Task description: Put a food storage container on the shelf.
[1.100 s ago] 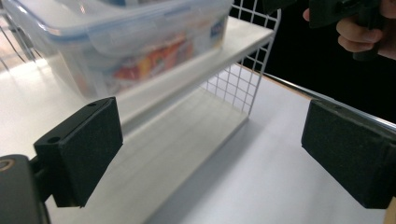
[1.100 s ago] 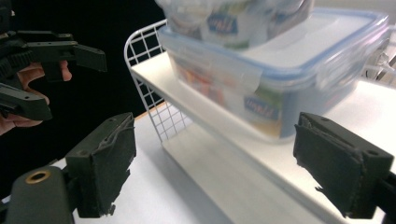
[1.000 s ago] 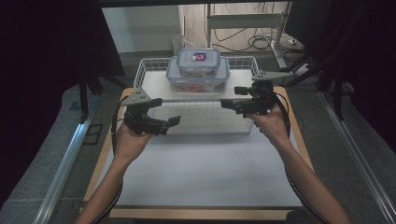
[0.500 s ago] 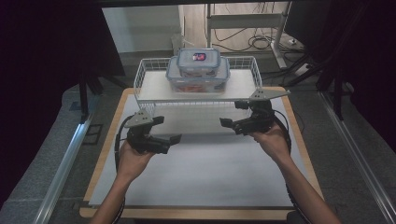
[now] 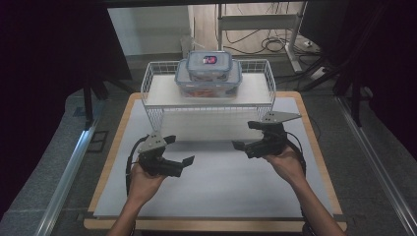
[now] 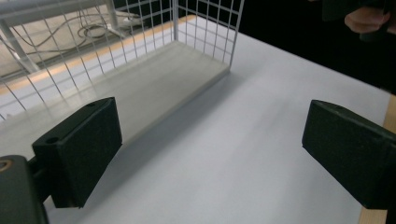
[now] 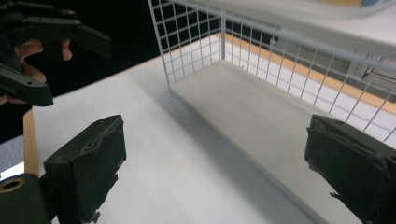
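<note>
Both grippers [image 5: 179, 150] [image 5: 243, 135] drew back from rack [image 5: 206, 105]

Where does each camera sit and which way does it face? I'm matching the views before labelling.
High view: above the person's side, looking forward and down on the table and wire rack; forearms, left gripper, right gripper.
Left gripper view: looks along its open jaws at the rack's lower shelf.
Right gripper view: looks along its open jaws at that shelf.
Shared: rack and table; each gripper view shows the other hand.
</note>
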### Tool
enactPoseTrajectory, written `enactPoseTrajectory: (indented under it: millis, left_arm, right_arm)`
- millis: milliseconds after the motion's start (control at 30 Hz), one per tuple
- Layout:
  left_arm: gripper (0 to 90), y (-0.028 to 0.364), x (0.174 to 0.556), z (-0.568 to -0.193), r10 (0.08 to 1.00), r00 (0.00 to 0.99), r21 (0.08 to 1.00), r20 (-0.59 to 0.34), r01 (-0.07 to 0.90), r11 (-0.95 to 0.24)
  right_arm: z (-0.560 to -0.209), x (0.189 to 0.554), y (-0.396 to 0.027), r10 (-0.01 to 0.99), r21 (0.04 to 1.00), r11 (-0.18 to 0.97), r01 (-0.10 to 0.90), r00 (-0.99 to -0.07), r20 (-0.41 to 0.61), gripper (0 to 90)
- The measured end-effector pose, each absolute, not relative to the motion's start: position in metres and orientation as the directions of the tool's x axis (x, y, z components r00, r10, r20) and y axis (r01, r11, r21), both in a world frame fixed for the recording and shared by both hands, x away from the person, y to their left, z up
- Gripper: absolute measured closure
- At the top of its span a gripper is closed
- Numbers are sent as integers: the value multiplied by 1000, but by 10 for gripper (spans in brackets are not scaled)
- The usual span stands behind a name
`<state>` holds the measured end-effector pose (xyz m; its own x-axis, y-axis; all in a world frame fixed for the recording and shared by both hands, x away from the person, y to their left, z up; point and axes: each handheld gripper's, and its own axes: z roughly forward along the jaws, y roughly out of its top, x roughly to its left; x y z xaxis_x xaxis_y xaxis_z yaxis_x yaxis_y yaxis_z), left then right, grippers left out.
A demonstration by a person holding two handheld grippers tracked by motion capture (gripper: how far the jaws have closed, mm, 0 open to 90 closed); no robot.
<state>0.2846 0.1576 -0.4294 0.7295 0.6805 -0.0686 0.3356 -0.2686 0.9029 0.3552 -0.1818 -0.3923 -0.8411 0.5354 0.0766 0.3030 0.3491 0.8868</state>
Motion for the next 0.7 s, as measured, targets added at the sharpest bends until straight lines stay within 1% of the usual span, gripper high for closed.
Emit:
enactPoseTrajectory:
  millis: [300, 433, 600, 700]
  left_arm:
    - [44, 154, 274, -446, 679, 731, 897, -58, 336, -286]
    - [42, 155, 270, -453, 680, 732, 896, -48, 333, -295]
    - [42, 160, 265, -462, 689, 723, 892, -55, 346, -292]
    - [42, 163, 263, -470, 702, 711, 885, -40, 351, -306]
  right_arm:
    - [-408, 341, -185, 533, 882, 370, 292, -844, 55, 54]
    - [-421, 338, -187, 534, 865, 391, 313, -843, 64, 55]
    - [-440, 335, -189, 534, 847, 431, 311, -845, 38, 51]
    - [-448, 332, -190, 542, 841, 442, 313, -840, 28, 43]
